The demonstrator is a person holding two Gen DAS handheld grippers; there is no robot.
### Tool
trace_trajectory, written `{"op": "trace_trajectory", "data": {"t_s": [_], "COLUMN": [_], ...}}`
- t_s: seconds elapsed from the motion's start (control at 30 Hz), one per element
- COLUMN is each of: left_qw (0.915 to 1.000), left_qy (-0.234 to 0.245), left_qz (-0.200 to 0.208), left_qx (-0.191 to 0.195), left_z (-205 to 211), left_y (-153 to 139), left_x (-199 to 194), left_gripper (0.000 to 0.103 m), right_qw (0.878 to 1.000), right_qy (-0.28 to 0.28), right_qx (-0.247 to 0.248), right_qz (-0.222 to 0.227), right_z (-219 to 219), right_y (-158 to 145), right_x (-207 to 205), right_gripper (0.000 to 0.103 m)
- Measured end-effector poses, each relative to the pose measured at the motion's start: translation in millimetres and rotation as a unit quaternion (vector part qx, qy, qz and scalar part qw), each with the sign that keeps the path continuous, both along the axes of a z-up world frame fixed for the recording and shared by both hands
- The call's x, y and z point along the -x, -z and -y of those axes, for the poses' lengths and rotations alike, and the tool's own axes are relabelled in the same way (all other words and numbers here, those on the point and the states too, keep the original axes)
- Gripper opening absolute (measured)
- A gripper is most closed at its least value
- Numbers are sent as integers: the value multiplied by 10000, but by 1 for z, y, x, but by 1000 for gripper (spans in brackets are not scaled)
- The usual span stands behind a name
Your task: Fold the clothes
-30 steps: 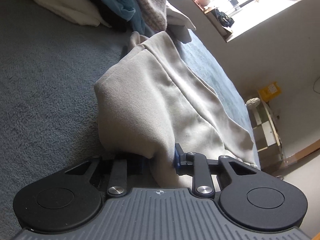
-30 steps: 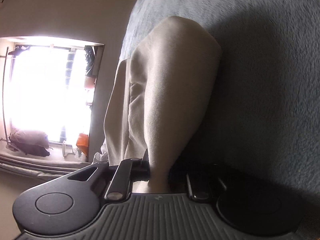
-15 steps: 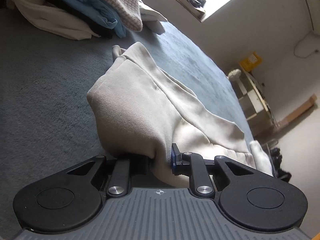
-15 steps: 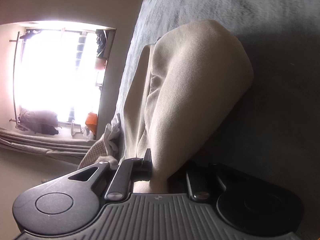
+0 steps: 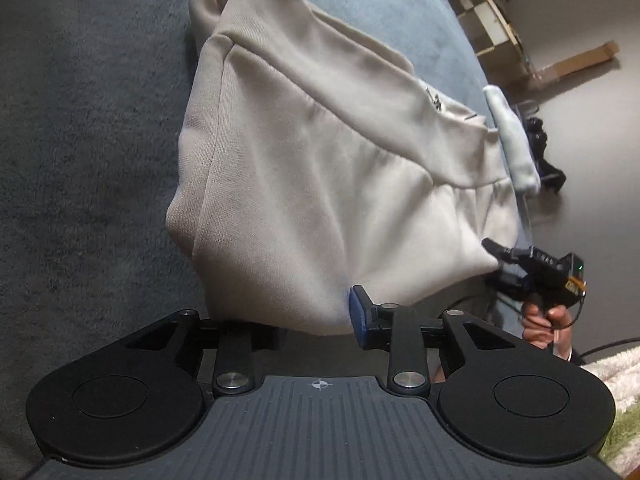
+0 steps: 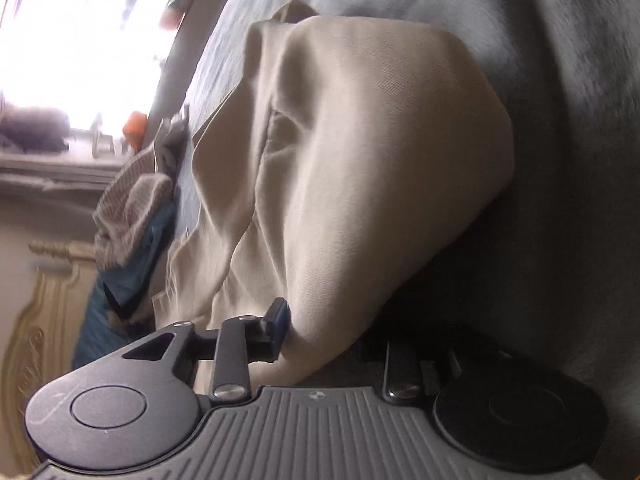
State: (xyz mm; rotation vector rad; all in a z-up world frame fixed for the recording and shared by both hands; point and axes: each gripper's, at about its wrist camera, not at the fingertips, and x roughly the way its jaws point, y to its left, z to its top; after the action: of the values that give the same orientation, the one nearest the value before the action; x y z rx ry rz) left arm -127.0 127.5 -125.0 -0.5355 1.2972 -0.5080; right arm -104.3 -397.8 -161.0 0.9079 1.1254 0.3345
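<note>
Both cameras sit just behind their tongs and look down along them, very close to the beige garment [image 5: 320, 168] on the grey bed [image 5: 80, 160]. The left view faces its one end; the right view [image 6: 360, 160] faces the opposite end, towards the window [image 6: 80, 40]. They share that garment.

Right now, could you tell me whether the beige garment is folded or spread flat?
Folded: the beige garment lies doubled over on the grey bed cover, with a rounded fold edge and stacked layers.
</note>
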Motion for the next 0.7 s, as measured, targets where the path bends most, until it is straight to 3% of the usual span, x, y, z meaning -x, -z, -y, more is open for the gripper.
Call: {"op": "trace_trajectory", "data": {"t_s": [0.1,0.23,0.37,0.5,0.6,0.7], "left_qw": [9982,9953,9901,9730,9631,9580], "left_qy": [371,611,220,80,-93,-383], "left_qz": [340,517,1239,2036,2346,2481], "left_qx": [-332,-541,-614,-1081,-1316,-1387], "left_z": [-4,-10,-13,8,16,13], "left_y": [-16,-35,-53,-60,-55,-49], "left_x": [18,36,22,-14,-35,-51], "left_gripper": [36,36,37,47,48,48], "right_qw": [9894,9579,9224,8820,8435,8137], "right_qy": [-1127,-2620,-3337,-3489,-3738,-4046], "right_qx": [883,1062,1199,1669,2173,2597], "right_qz": [229,511,1534,2693,3187,3267], "right_z": [-2,-19,-67,-129,-170,-197], "right_y": [-36,-79,-125,-149,-147,-133], "right_x": [20,58,50,11,-17,-42], "right_gripper": [44,45,45,45,44,44]}}
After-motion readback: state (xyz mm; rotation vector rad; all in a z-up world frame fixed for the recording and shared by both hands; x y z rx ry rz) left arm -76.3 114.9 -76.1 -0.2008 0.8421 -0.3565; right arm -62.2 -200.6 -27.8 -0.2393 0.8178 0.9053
